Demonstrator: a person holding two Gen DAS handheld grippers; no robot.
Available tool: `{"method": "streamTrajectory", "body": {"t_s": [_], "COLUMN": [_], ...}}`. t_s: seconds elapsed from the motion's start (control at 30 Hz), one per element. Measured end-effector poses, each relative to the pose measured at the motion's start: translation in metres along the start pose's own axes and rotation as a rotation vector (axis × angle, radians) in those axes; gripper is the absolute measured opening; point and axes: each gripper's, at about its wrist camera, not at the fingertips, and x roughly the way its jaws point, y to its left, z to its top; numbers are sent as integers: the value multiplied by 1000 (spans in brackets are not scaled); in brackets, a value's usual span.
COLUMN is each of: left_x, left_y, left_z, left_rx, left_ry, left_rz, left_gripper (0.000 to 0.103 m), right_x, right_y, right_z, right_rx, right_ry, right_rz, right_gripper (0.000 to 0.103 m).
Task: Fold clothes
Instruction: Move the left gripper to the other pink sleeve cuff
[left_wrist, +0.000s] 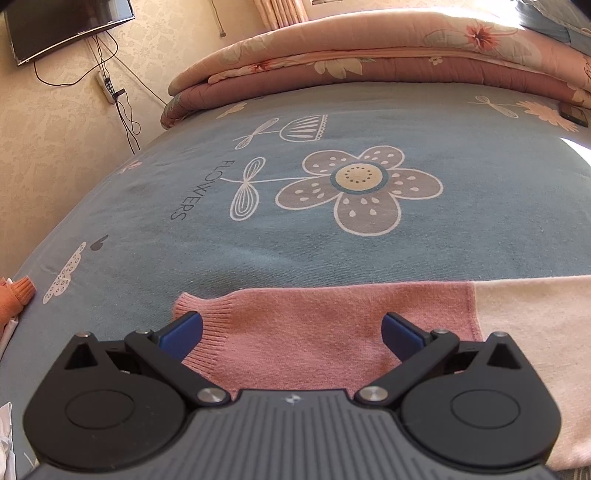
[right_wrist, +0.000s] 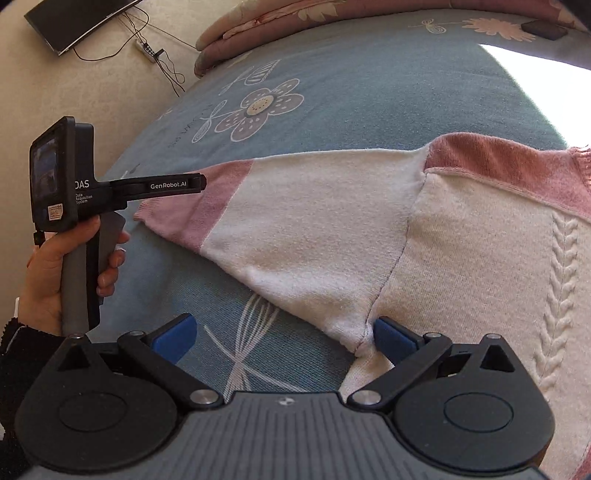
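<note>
Nearest in the left wrist view, the left gripper (left_wrist: 291, 330) with its blue fingers (left_wrist: 183, 332) spread wide, holding nothing, one on each side of the pink cuff end of a sleeve (left_wrist: 295, 325) that lies flat beneath. Nearest in the right wrist view, the right gripper (right_wrist: 282, 338) also wide open and empty, one finger over the bare blue bed sheet (right_wrist: 369, 92), the other just at the armpit seam of the sweater (right_wrist: 480, 258), where sleeve and body meet; whether it touches the knit, hard to tell. A little further, the cream and pink sweater spread on the bed, body to the right with a cable pattern, one sleeve stretched out straight to the side and not laid over the body. At the far end of that sleeve, a hand (right_wrist: 55, 280) holding the other gripper above the cuff. Beyond, the flower print of the sheet, then a folded quilt (left_wrist: 369, 55) at the far edge of the bed. Judging from this, a sleeve fold in hand: both grippers placed over the two ends of one sleeve. Next move probably calling for both pairs of fingers to go down and pinch only the sleeve cloth, not the sheet below, then to carry it across the body evenly, without dragging the whole sweater.
</note>
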Motion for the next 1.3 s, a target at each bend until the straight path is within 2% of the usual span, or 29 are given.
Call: {"method": "streamTrajectory", "body": {"t_s": [0.2, 0.33, 0.4, 0.63, 0.7, 0.8, 0.87, 1.0, 1.03, 1.1, 1.17, 1.3], "left_x": [-3, -1, -9, -43, -41, -28, -18, -2, 2, 9, 17, 27], "left_y": [4, 5, -5, -89, -107, -117, -106, -61, -48, -20, 5, 45], "left_z": [2, 3, 6, 8, 5, -2, -2, -1, -2, -6, -8, -12], "left_rx": [-33, -103, -101, 69, 110, 148, 111, -19, -53, -125, -239, -426], "left_ry": [-8, 33, 11, -76, -76, -34, -9, 12, 10, -9, -8, 5], "left_rz": [-22, -154, -195, -384, -397, -406, -432, -492, -532, -669, -745, -697], "left_gripper": [102, 102, 102, 102, 102, 102, 103, 102, 102, 102, 102, 102], "right_x": [-19, -21, -22, -26, -29, -35, -39, -46, -48, -50, -51, -51], "right_y": [-4, -5, -6, -9, -8, -8, -7, -8, -11, -15, -18, -18], "right_z": [-6, -16, -21, -39, -43, -49, -53, -61, -61, -62, -63, -66], "right_rx": [59, 78, 88, 122, 128, 134, 138, 152, 164, 186, 202, 199], "right_ry": [-34, -32, -31, -27, -35, -51, -61, -81, -86, -95, -103, -114], "right_rz": [47, 62, 70, 96, 94, 87, 82, 72, 69, 64, 59, 51], "right_gripper": [103, 103, 103, 103, 103, 103, 103, 103, 103, 103, 103, 103]}}
